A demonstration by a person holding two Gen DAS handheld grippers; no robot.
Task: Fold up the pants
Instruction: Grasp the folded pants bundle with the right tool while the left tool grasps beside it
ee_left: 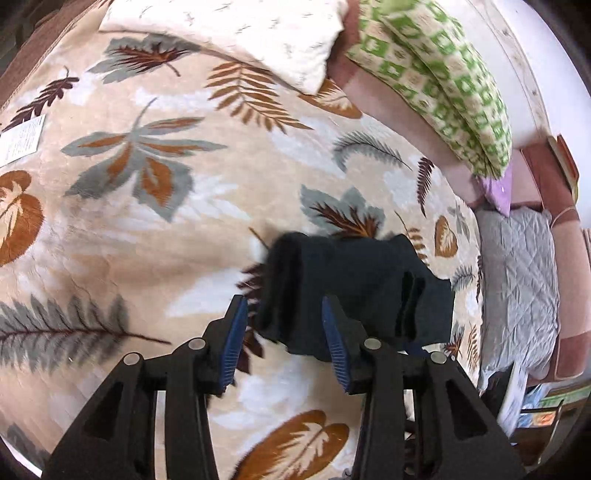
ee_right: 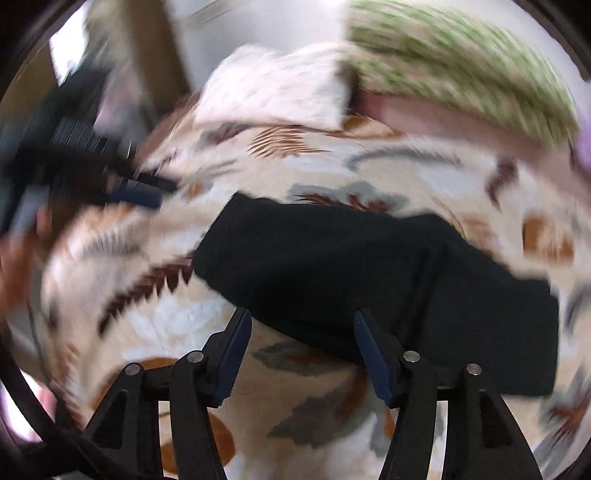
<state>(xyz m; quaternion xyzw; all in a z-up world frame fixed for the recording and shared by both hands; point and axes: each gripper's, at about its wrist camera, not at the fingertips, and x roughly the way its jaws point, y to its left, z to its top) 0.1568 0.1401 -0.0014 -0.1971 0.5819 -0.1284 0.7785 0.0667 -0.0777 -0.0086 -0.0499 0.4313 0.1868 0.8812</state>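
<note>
Folded pants on leaf blanket; both tools open, empty

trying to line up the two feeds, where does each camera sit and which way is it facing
Left wrist: on the left gripper, looking down its open fingers at the dark folded pants on the leaf-print blanket.
Right wrist: on the right gripper, blurred, fingers open, facing the pants; the left gripper shows upper left.
Shared: pants, blanket, white pillow, green-patterned pillow.

Leaf-patterned blanket covers the bed; white pillow, green-checked pillow by white wall
</note>
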